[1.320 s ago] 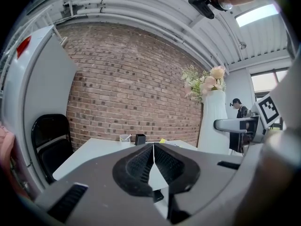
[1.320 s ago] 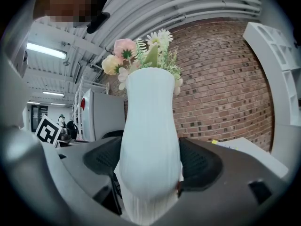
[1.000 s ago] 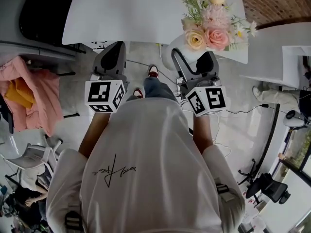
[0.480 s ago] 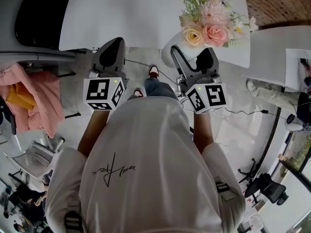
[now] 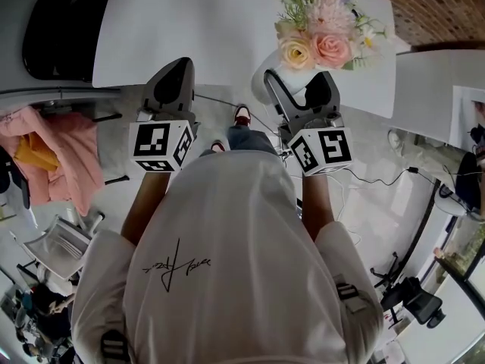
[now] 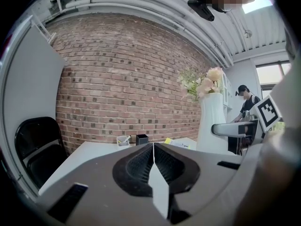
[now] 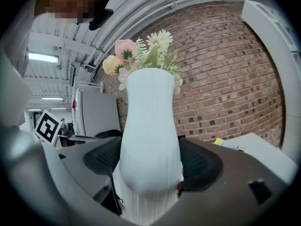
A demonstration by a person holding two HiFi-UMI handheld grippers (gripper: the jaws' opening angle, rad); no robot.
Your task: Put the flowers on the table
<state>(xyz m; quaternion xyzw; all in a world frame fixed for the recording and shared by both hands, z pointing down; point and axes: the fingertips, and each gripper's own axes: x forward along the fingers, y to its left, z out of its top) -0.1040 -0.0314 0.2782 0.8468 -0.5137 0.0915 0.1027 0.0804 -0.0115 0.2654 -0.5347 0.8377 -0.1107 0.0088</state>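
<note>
The flowers (image 5: 314,29), pink and cream, are standing in a white vase (image 7: 150,140) at the near right edge of the white table (image 5: 197,21); I cannot tell whether the vase is touching the table. A black chair (image 5: 57,21) is standing at the table's left side. The right gripper (image 5: 299,89) is pinching the upright vase between its two jaws. The left gripper (image 5: 174,74) is hovering at the table's near edge, its jaws pressed together on nothing.

Right gripper (image 5: 297,91) carries the flowers (image 5: 314,32) over the table's (image 5: 189,29) near right corner. Left gripper (image 5: 173,82) hangs at the near edge.
</note>
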